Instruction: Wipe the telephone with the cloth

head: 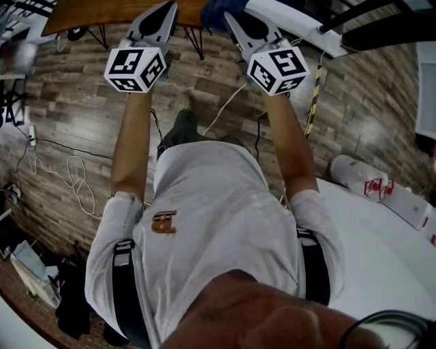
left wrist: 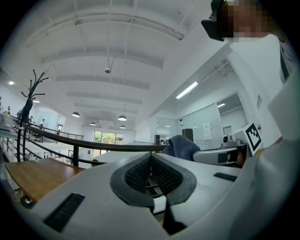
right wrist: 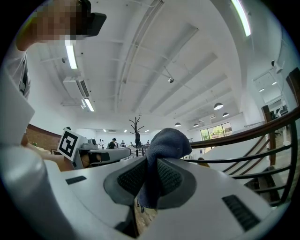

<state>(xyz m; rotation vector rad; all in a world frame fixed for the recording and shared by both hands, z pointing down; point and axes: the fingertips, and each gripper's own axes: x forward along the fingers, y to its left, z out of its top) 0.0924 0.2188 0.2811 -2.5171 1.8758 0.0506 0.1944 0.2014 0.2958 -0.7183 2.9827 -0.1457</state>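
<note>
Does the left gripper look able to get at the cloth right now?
Probably yes: the cloth bunches out past the tips of the right gripper, beside the left gripper, with open air between them. The left gripper has its jaws together, so it must open first.

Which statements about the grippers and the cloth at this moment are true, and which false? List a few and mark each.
1. The right gripper is shut on the cloth. True.
2. The left gripper grips a telephone. False: its jaws are together with nothing between them.
3. The cloth is white. False: it is dark blue.
4. The floor below the grippers is wood-patterned. True.
</note>
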